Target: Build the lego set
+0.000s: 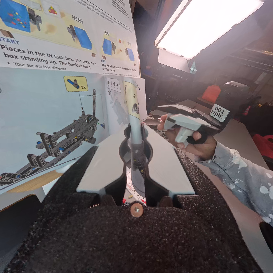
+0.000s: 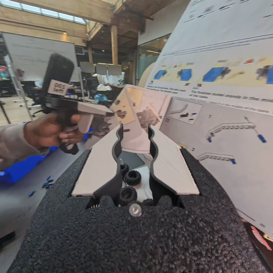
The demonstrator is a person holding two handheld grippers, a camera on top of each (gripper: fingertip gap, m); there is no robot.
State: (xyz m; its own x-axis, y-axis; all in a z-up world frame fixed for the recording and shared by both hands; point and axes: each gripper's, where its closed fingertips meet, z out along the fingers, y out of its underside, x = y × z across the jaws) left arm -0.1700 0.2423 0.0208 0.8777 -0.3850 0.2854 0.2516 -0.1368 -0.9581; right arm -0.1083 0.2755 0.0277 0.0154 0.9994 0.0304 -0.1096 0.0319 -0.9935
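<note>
The instruction booklet (image 1: 51,125) stands open against a printed sheet (image 1: 59,48). My left gripper (image 1: 135,127) is shut on one curled booklet page (image 1: 133,106) and holds it lifted off the spread. My right gripper (image 1: 164,114), held in a hand, hovers just right of that page. In the right wrist view my right gripper (image 2: 135,127) is open and empty, with the lifted page (image 2: 133,112) just beyond its tips. The left gripper (image 2: 110,112) pinches the page's left edge there. Black tyres (image 2: 132,177) lie on the table below the right jaws.
A blue bin (image 2: 22,169) sits at the left, with small blue pins (image 2: 47,183) loose on the grey table (image 2: 62,162) beside it. The set's dark box (image 1: 159,130) lies behind the booklet. A bright lamp panel (image 1: 206,22) hangs at the upper right. One gripper's finger ends stand about 8 cm off the other's.
</note>
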